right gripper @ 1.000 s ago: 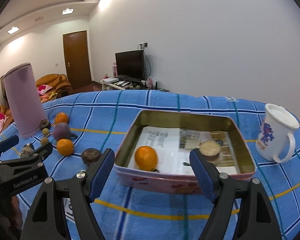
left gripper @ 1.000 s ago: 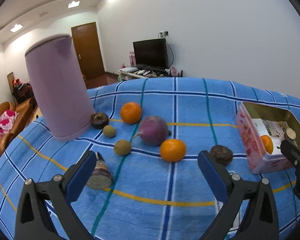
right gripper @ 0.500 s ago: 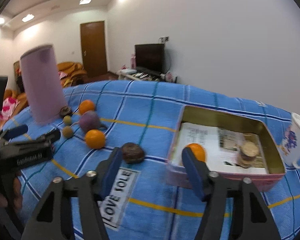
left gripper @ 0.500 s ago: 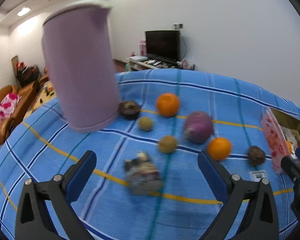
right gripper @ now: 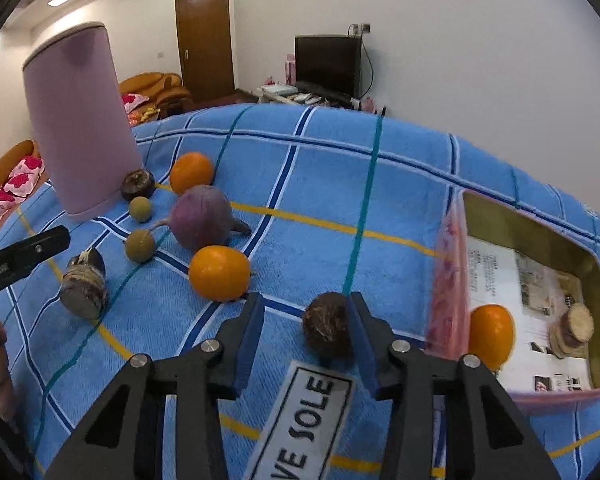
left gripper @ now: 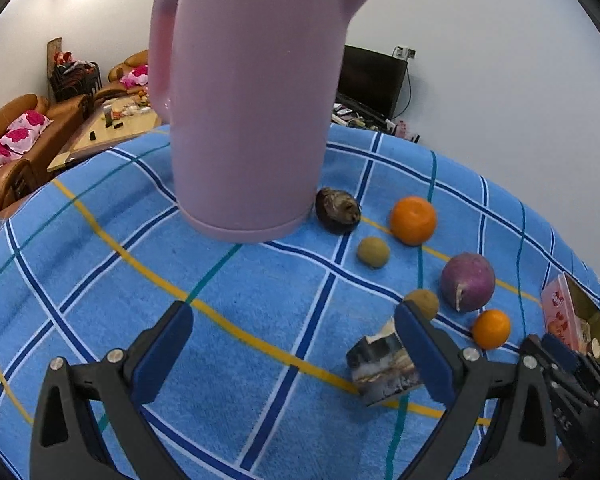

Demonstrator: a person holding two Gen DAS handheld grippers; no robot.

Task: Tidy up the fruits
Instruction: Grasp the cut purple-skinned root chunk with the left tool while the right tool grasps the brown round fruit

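Right gripper (right gripper: 306, 326) fingers half spread around the dark brown fruit (right gripper: 327, 330) on the blue cloth; right pad looks touching, left pad apart. Left gripper (left gripper: 292, 354) fingers wide, empty, low over the cloth beside a cut chunk (left gripper: 382, 364). Tin (right gripper: 540, 240) holds one orange (right gripper: 491, 334).

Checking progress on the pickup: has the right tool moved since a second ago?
Yes. The right tool swung left, away from the tin, and now straddles the dark brown fruit.
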